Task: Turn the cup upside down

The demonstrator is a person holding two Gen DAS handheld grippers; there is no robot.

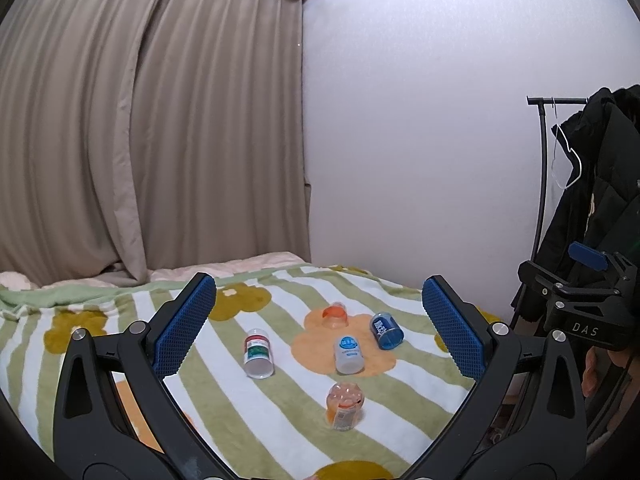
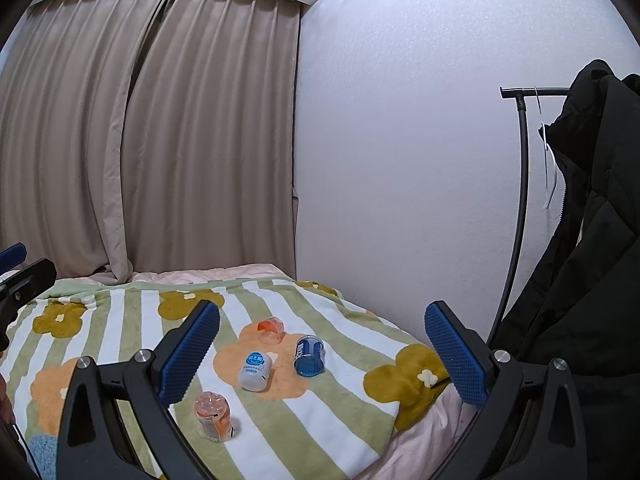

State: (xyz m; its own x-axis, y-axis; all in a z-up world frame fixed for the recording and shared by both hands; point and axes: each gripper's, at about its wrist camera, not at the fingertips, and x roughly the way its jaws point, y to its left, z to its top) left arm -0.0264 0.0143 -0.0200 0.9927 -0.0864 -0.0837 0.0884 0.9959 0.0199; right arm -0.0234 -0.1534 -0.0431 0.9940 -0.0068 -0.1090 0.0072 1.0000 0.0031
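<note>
Striped bed (image 1: pixel 400 432) below me — five small cups scattered mid-blanket. Both my grippers, left (image 1: pixel 320 320) and right (image 2: pixel 322 348), hover open and empty. Nearest, the orange cup (image 1: pixel 345 406) looks light, thin, slippery plastic; I'd pinch its sides gently.

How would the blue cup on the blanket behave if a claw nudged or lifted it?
The blue cup looks like thin translucent plastic, so probably light. It leans rather than sitting flat on the soft striped blanket, so a nudge would likely tip or roll it. Its smooth sides may slip between the pads.
</note>
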